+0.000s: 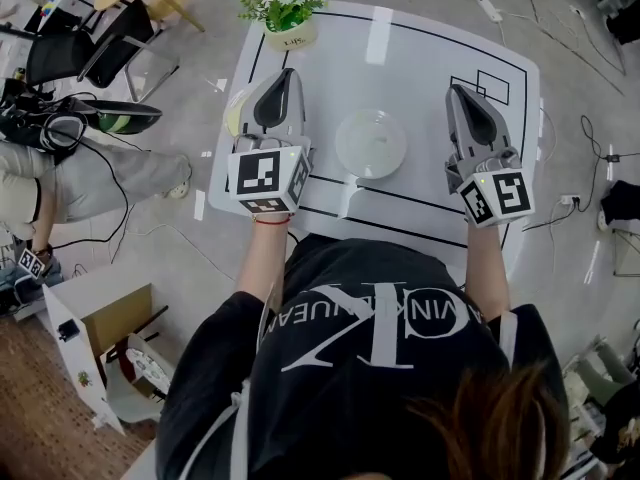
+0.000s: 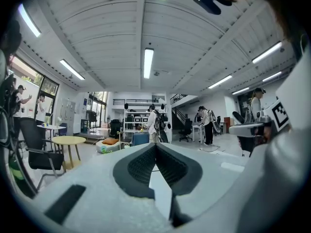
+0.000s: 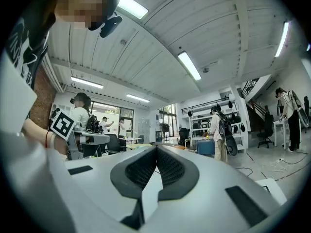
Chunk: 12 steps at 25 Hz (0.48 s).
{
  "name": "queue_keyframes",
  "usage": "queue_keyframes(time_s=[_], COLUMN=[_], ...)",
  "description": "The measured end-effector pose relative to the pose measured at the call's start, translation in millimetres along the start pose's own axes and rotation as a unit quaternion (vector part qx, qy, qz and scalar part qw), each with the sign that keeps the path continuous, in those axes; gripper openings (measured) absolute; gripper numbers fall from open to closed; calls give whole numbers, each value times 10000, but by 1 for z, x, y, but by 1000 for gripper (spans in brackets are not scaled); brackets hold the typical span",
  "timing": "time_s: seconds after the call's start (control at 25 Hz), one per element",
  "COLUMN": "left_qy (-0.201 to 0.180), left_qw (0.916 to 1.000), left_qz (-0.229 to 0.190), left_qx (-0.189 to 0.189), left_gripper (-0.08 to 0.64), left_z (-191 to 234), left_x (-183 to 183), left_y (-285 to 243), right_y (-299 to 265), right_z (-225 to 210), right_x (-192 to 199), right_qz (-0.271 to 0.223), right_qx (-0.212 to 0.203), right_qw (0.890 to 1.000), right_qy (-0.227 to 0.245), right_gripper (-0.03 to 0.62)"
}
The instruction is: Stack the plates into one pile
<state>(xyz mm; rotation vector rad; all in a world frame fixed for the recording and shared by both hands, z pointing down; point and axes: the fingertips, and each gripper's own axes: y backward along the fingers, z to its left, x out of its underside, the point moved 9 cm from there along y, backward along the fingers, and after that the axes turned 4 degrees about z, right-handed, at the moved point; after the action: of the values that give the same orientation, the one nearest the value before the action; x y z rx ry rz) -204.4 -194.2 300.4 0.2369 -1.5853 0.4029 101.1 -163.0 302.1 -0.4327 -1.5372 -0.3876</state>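
Head view, table: a white table [image 1: 420,58] marked with black lines fills the middle of the picture, seen from steeply above.
Head view, plate: one round, pale, glossy plate [image 1: 370,143] lies flat at the centre of the table, between the two grippers and touching neither.
Head view, possible second plate: a pale yellow-green rim [image 1: 232,118] shows at 9 o'clock from the plate. The left gripper covers most of it, so it cannot be confirmed as a plate.
Head view, potted plant: a small potted plant [image 1: 285,16] stands at the table's far edge, at 11 o'clock from the plate.
Head view, left gripper: the left gripper [image 1: 287,73] is held over the table at 9 o'clock from the plate, pointing towards 12.
Head view, right gripper: the right gripper [image 1: 452,90] is at 3 o'clock from the plate, also pointing towards 12.
Left gripper view, jaws: the left gripper [image 2: 155,147] is pressed closed with nothing between its pads. It looks level across the room, and no plate is in sight.
Right gripper view, jaws: the right gripper [image 3: 156,148] is likewise fully closed and empty, aimed level at the room.
Handling, judged: the plate looks stiff, smooth and slippery, fairly light, and liable to chip or crack if dropped.
Where to hold, judged: pinch the raised rim at the edge nearest a gripper, keep the plate level, and set it down gently.
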Motion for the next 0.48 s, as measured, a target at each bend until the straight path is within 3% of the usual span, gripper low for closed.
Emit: queue_keyframes(time_s=[0.48], left_qy=[16], left_qw=[9999], left_qz=[82], left_qx=[141], left_gripper=[5], left_z=[-4], left_x=[2], left_y=[-11], right_y=[5], right_z=[-5], right_x=[4], right_qz=[-18], right_qx=[131], right_qw=[9999], right_qy=[-88], right_gripper=[2])
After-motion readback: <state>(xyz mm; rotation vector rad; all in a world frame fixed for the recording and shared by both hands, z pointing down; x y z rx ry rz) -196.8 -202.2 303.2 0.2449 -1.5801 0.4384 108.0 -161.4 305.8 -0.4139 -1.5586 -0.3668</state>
